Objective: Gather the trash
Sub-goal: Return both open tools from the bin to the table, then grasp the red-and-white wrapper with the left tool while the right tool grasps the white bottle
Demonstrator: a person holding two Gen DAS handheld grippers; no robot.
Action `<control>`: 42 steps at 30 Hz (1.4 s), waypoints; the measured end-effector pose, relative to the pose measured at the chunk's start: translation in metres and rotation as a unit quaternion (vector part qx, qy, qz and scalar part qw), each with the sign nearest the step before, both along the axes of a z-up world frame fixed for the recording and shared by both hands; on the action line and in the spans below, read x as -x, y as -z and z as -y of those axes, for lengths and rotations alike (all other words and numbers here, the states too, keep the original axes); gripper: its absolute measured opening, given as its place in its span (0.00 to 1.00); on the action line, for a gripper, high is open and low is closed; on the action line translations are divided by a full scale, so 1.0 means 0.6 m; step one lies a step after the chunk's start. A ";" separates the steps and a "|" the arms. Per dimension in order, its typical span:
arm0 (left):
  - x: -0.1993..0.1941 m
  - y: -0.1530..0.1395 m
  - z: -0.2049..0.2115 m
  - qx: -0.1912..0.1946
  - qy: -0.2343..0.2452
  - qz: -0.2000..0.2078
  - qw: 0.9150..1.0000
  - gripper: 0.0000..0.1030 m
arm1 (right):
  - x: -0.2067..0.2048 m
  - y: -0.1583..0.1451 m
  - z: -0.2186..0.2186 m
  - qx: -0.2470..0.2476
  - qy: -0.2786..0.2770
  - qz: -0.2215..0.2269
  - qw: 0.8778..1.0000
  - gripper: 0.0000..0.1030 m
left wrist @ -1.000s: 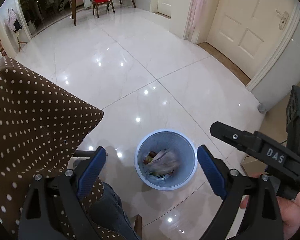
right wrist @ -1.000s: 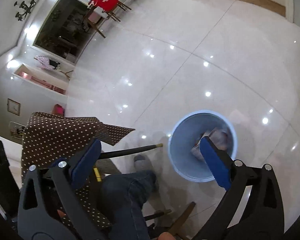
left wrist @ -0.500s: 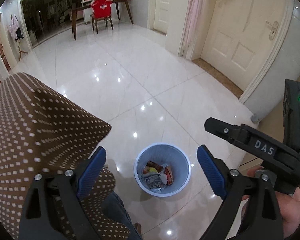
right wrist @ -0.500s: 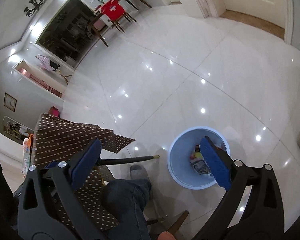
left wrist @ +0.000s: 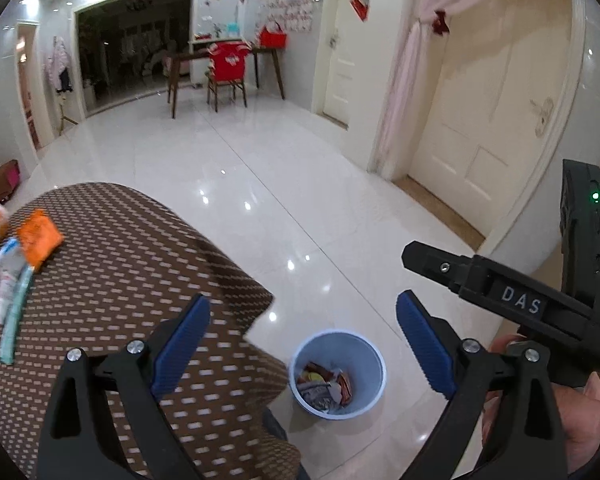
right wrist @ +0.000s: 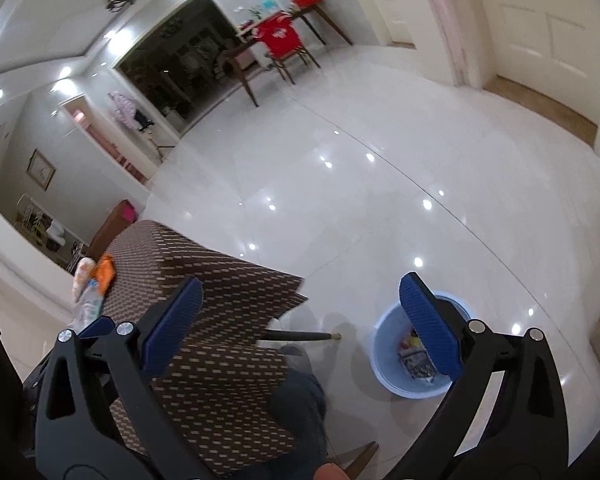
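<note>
Blue-padded fingers of the left gripper (left wrist: 302, 344) and right gripper (right wrist: 300, 320) are held apart, empty. Wrappers (left wrist: 18, 256) are located on the dotted surface (left wrist: 132, 264); the bin (left wrist: 337, 372) is positioned on the floor beside it.

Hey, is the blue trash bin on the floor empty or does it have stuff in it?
Not empty. The bin stands upright and wrappers cover its bottom, well below the rim.

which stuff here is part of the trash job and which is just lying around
Part of the job:
- blue bin on the floor, wrappers already inside
- orange packet and other wrappers on the dotted tablecloth
- left tool and right tool, both open

Just there:
- red chair
- wooden desk
- cream door
</note>
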State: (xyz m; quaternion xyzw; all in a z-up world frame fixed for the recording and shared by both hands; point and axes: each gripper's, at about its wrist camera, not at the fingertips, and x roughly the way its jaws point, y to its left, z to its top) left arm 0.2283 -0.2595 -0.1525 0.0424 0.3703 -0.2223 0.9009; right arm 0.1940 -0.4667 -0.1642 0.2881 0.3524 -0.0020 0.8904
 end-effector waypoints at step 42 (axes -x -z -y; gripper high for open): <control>-0.133 0.055 -0.552 -0.049 -0.241 -0.049 0.968 0.59 | -0.206 -0.053 -0.608 0.138 -0.277 0.010 0.951 0.92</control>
